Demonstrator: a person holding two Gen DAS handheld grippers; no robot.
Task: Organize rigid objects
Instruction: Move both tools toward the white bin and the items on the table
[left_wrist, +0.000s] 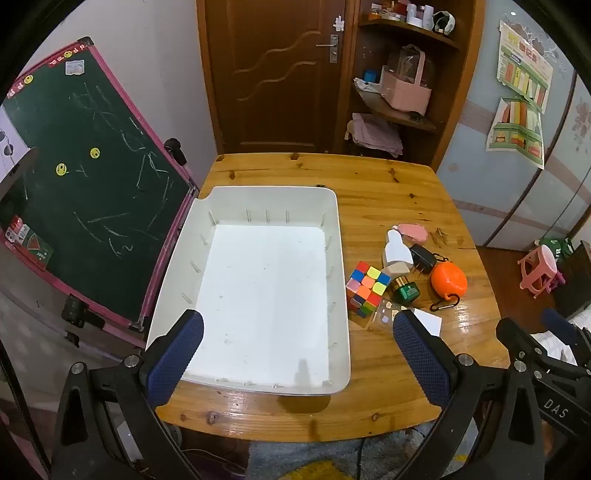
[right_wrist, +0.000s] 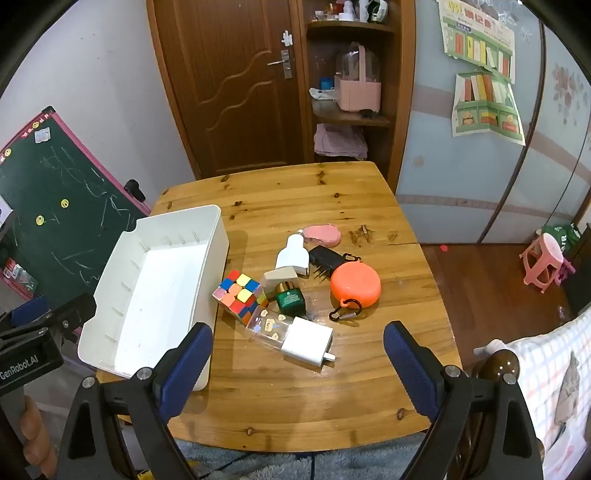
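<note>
right hand-held gripper: jaws apart, empty | left hand-held gripper: apart over empty bin | cube, 11 o'clock: light, stiff; pinch flat faces

bin set on surface, left side | cube just right of bin | jar, round case further right | charger placed nearest

A shiny wooden desk holds a big white bin on its left side. Beside the bin sit a colorful cube, a green jar, a white charger, a white bottle, a black plug, a round orange case and a pink case, all close together
</note>
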